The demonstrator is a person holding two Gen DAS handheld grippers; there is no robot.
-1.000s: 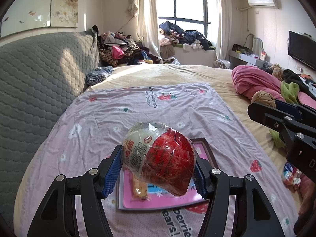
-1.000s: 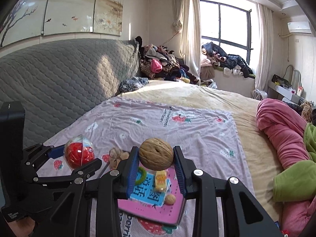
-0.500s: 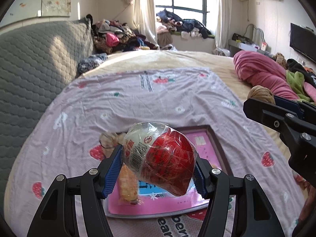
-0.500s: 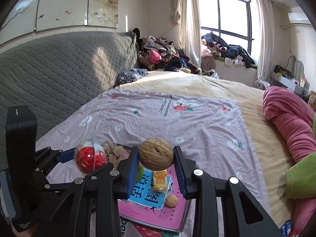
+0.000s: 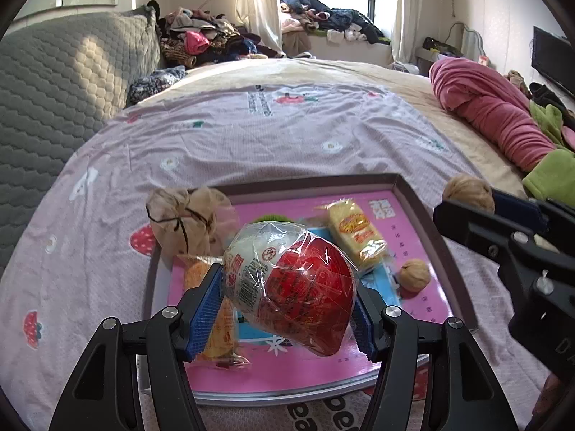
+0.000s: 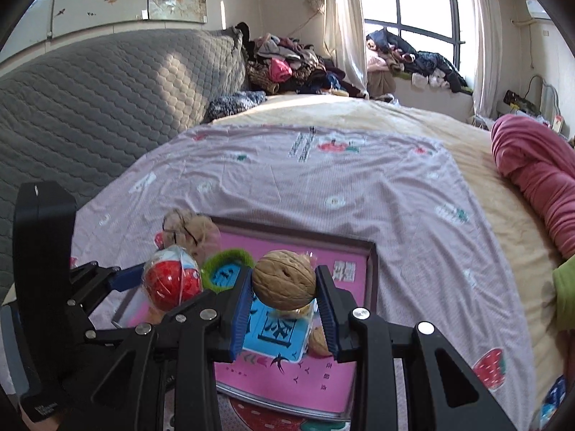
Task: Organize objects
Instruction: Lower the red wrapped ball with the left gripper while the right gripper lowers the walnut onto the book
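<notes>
The bed (image 5: 251,136) carries a pink tray (image 5: 424,208) holding snacks. Above it, the left hand-held gripper (image 5: 287,294) clamps a wrapped red-and-white ball (image 5: 291,283), long axis tilted, red end pointing down-right. The right hand-held gripper (image 6: 284,287) pinches a walnut (image 6: 284,283), long axis crosswise. Both are round: either may roll off the tray when released.

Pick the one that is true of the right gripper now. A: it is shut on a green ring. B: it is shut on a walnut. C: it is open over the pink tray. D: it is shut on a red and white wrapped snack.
B: in the right wrist view the right gripper has its blue pads pressed against both sides of a walnut, held above the pink tray.
</notes>
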